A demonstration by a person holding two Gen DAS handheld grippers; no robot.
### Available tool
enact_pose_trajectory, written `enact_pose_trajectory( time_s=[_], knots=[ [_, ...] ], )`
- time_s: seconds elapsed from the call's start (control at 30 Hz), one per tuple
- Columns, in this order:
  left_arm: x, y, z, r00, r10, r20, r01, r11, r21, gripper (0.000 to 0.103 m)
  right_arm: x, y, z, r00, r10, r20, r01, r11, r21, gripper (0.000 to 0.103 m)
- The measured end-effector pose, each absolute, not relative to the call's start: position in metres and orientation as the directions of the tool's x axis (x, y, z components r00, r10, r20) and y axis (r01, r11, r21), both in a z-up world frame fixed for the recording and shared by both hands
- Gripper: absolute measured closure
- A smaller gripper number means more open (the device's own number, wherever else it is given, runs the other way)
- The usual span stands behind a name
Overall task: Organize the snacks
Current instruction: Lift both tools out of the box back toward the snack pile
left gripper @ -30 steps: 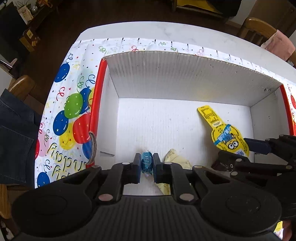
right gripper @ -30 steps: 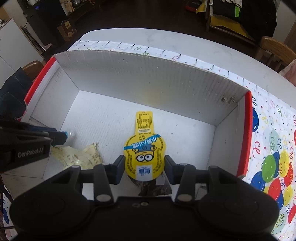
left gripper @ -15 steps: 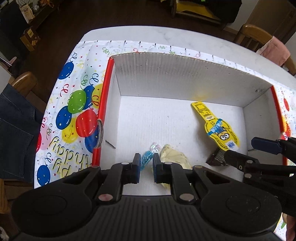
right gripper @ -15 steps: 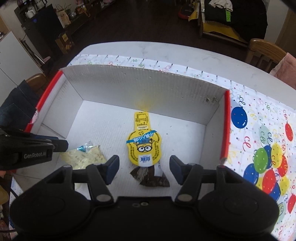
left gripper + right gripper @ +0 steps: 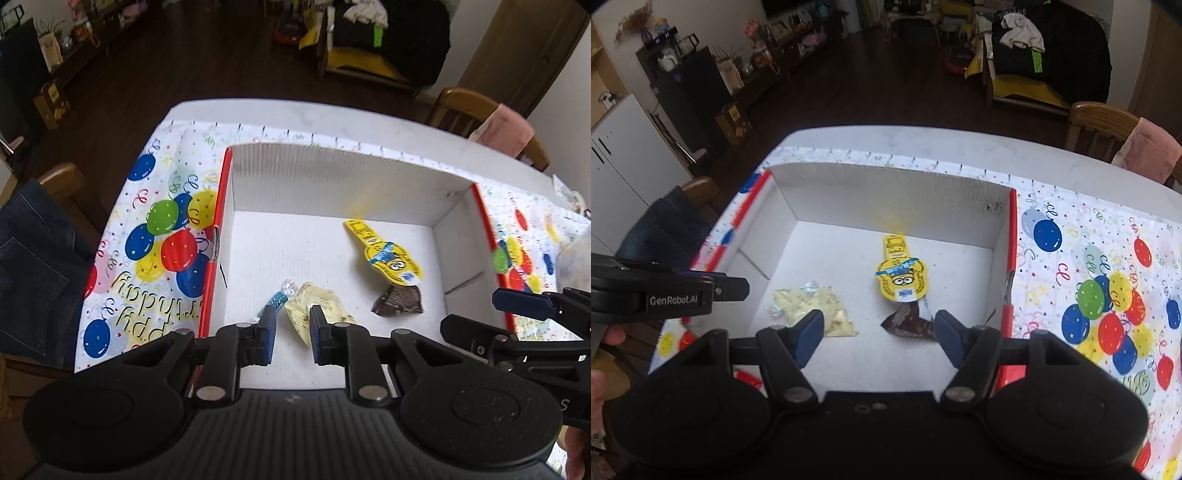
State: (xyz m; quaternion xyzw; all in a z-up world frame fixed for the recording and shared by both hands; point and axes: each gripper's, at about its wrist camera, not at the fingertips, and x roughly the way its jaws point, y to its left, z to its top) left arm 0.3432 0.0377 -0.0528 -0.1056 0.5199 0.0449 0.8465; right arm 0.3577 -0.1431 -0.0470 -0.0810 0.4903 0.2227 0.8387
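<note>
**Four snacks in the box, both tongs empty above it**

At the far left a chair [image 5: 55, 177] carries folded denim [image 5: 33, 266] beside the table [image 5: 332, 114], which wears a balloon-print birthday cloth [image 5: 155, 236]. On that cloth sits a white cardboard box [image 5: 332, 177] with red-edged side walls, open at the top.

The left tongs [image 5: 290, 334] hang over the near left part of the box. Their blue pads stand a small way apart with nothing gripped — they have just been opening. Just beyond them on the box floor lies a small blue-wrapped candy [image 5: 275, 301], its clear twisted end touching a pale yellow packet [image 5: 317, 306] that lies just to its right.

Further right on the floor are a dark brown wrapper [image 5: 399, 301] and a yellow cartoon-face snack [image 5: 384, 251], whose round end overlaps the wrapper's top edge while its narrow tab points toward the far wall.

The right tongs [image 5: 879, 334] hover over the near right part of the box, pads spread wide and holding nothing — they too have just been opening. In their own view the brown wrapper shows between the pads but is touched by neither. A person's fingers [image 5: 605, 369] show at the left edge of that view, behind the left tongs' handle.
</note>
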Motion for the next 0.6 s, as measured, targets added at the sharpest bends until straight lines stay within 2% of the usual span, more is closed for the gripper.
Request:
enact_pose_trajectory(
  time_s=[0.07, 0.17, 0.6],
  knots=[
    [0.332, 0.036, -0.045, 0.478, -0.043, -0.877, -0.172, 0.975, -0.141, 0.083, 0.348, -0.143, -0.040, 0.429, 0.309, -0.849, -0.459, 0.884, 0.090, 0.034],
    [0.316, 0.033, -0.035, 0.510, -0.046, -0.859, -0.156, 0.977, -0.145, 0.076, 0.331, -0.143, -0.032, 0.443, 0.330, -0.834, -0.474, 0.876, 0.095, 0.033],
    [0.247, 0.024, -0.006, 0.604, -0.062, -0.795, -0.081, 0.987, -0.138, 0.075, 0.264, -0.142, -0.001, 0.505, 0.414, -0.757, -0.512, 0.850, 0.124, 0.025]
  ],
)
